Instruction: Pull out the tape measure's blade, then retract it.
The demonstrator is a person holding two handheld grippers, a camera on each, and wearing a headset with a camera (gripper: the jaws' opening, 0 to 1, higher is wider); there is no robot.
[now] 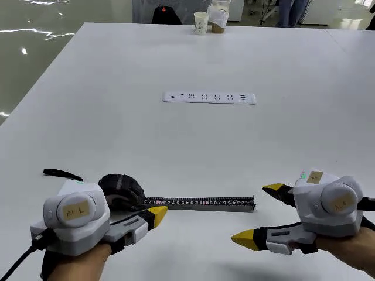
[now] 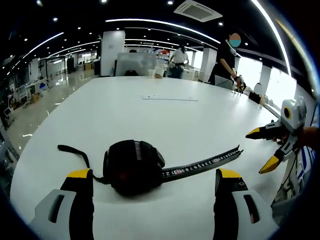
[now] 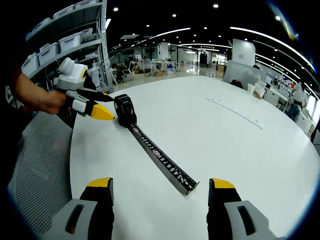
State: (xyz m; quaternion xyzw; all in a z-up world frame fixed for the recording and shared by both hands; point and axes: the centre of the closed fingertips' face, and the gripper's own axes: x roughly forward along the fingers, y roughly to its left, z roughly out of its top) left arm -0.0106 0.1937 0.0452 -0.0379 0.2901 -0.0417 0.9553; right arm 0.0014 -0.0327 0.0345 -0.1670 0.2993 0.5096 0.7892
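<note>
Head view, tape measure (image 1: 121,188) partly behind left tongs (image 1: 146,205)

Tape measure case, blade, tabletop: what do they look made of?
Case: matte black, likely rubber-coated plastic; dull, rounded shell. Blade: thin dark strip with printed numerals, probably coated steel. Tabletop: smooth white, faint sheen, maybe laminate.

Open table (image 1: 117,129) surrounds the blade (image 1: 199,203); power strip (image 1: 209,98), perhaps cups (image 1: 201,23), well beyond.
</note>
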